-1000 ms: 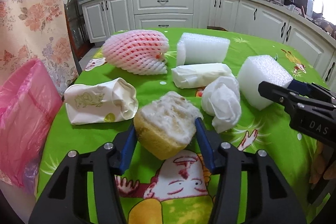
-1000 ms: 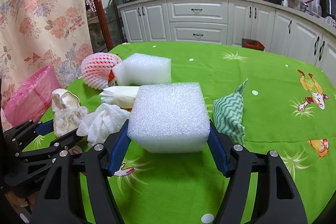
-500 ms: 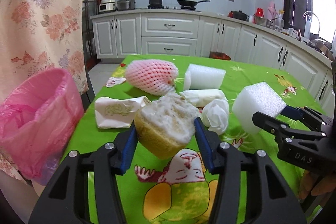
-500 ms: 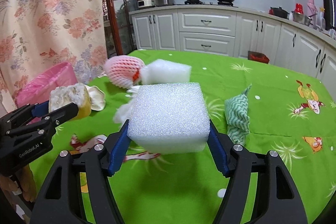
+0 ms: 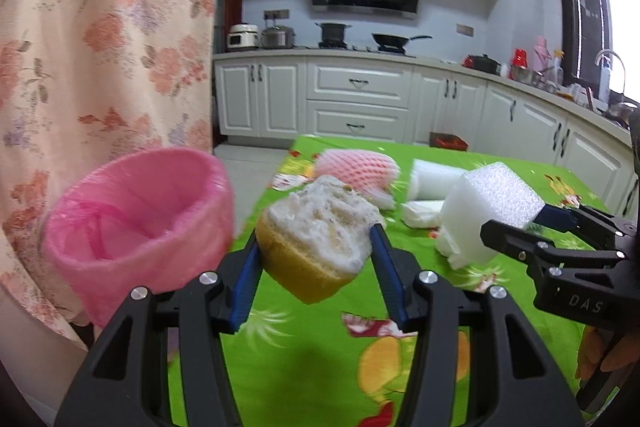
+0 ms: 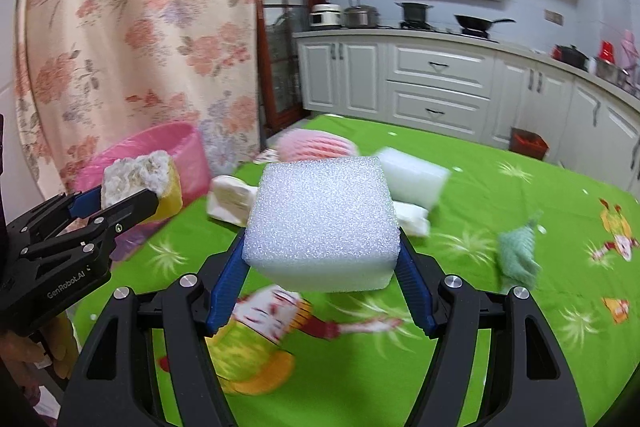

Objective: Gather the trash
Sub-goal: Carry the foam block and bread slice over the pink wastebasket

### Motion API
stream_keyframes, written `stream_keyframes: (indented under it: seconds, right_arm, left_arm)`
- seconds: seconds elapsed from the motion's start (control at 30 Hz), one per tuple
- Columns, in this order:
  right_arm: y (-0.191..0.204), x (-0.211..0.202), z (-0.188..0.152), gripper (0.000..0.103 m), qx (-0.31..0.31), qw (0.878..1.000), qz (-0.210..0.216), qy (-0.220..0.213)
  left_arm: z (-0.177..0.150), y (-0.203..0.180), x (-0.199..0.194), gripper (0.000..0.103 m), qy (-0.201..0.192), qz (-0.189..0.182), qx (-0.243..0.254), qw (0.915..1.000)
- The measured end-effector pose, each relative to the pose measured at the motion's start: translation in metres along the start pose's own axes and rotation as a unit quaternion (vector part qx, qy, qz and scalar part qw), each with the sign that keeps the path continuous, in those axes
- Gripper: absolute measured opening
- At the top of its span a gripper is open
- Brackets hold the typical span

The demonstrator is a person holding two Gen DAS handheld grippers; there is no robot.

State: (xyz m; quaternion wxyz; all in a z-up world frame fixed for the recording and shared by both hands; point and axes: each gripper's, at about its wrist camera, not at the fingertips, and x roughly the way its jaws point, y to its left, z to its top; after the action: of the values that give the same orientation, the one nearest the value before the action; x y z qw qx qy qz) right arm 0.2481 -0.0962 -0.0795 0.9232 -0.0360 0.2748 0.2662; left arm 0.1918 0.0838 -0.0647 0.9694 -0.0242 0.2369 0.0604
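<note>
My left gripper point(image 5: 316, 247) is shut on a yellow fruit peel chunk point(image 5: 316, 247) with white pith, held in the air above the green table's point(image 5: 304, 359) left edge. Just to its left stands the pink-lined bin point(image 5: 140, 219), open at the top. My right gripper point(image 6: 322, 251) is shut on a white foam block point(image 6: 320, 223), also lifted off the table. In the right wrist view the left gripper point(image 6: 132, 195) carries the peel chunk point(image 6: 140, 175) in front of the pink bin point(image 6: 160, 147). The foam block point(image 5: 492, 203) shows at right in the left wrist view.
On the table lie a pink foam fruit net point(image 5: 356, 167), another white foam piece point(image 6: 412, 175), a crumpled paper wrapper point(image 6: 230, 199) and a green cloth point(image 6: 518, 255). A floral curtain point(image 5: 100, 47) hangs behind the bin. Kitchen cabinets point(image 6: 440, 87) line the far wall.
Both grippers have risen and swung left with their loads. The pink bin has come closer and larger in both views, now beside the peel chunk.
</note>
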Motion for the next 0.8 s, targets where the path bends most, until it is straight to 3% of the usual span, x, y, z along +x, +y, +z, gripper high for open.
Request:
stream_keyframes:
  seconds: [0.5,0.8]
  right_arm:
    - [0.089,0.046,0.050,0.066,-0.068,0.993,0.099,-0.014]
    - [0.136,0.084,0.080,0.066,-0.103,0.983,0.152,-0.023]
  left_arm:
    - [0.009,0.103,-0.014,0.051,-0.022,0.094,-0.042,0.9945]
    - [0.024,0.156,-0.003,0.051,-0.026,0.126,-0.056,0.9901]
